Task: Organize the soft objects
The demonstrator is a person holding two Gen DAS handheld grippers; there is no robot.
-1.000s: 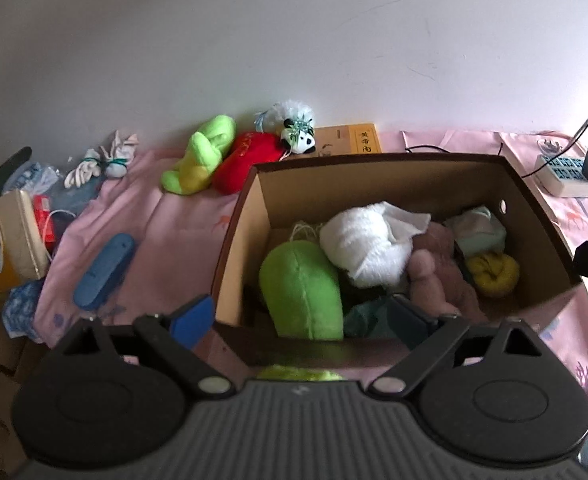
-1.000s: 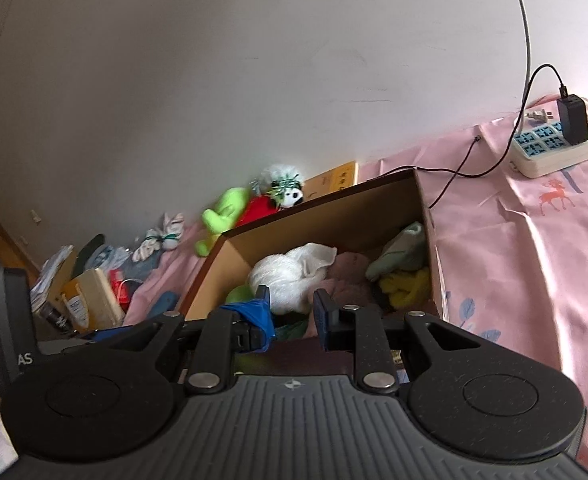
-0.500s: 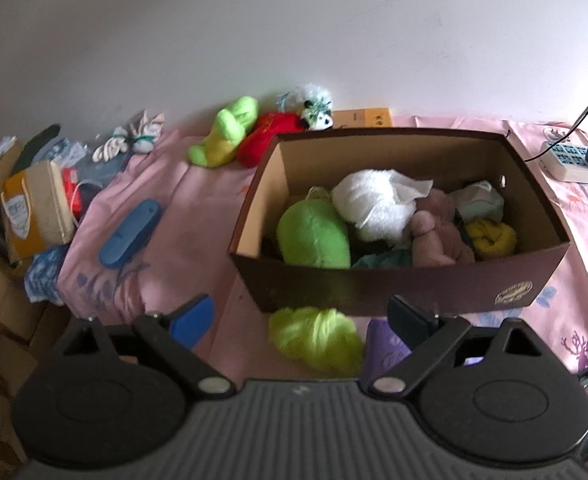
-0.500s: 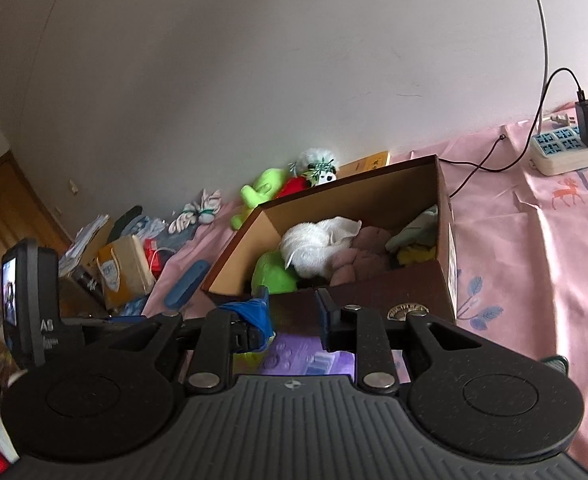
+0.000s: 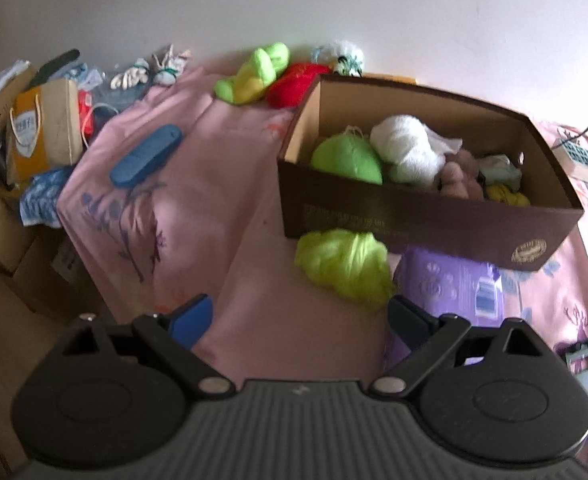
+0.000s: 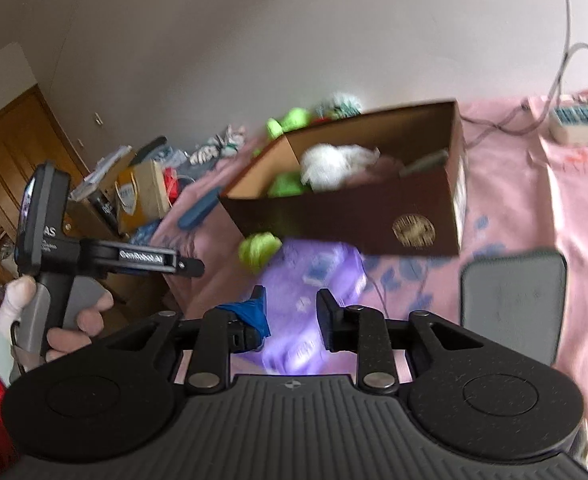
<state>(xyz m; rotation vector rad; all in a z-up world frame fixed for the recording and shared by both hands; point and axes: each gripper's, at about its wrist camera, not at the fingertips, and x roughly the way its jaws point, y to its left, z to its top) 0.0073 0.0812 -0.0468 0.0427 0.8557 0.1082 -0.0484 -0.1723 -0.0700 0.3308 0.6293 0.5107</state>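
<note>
A brown cardboard box [image 5: 414,216] stands on the pink sheet and holds a green plush [image 5: 346,156], a white fluffy toy [image 5: 408,148], a pink plush [image 5: 460,176] and a yellow bundle [image 5: 506,194]. A lime yarn bundle [image 5: 344,266] lies against the box's front wall, beside a purple packet [image 5: 454,284]. My left gripper [image 5: 300,320] is open wide and empty, just short of the yarn. My right gripper [image 6: 291,312] hovers over the purple packet [image 6: 306,280], its jaws narrowly apart and opening with nothing between them. The box [image 6: 374,220] and the yarn [image 6: 259,248] lie beyond it.
Against the wall lie a lime plush [image 5: 259,74], a red plush [image 5: 294,84] and a white panda toy [image 5: 346,58]. A blue flat object [image 5: 145,156] lies on the sheet's left side. A paper bag [image 5: 45,132] and cardboard boxes stand past the left edge. A dark grey pad [image 6: 514,300] lies at right, a power strip [image 6: 578,124] beyond.
Both grippers have drawn back from the box and sunk lower, so the lime yarn and purple packet came into view. The right jaws have spread slightly.
</note>
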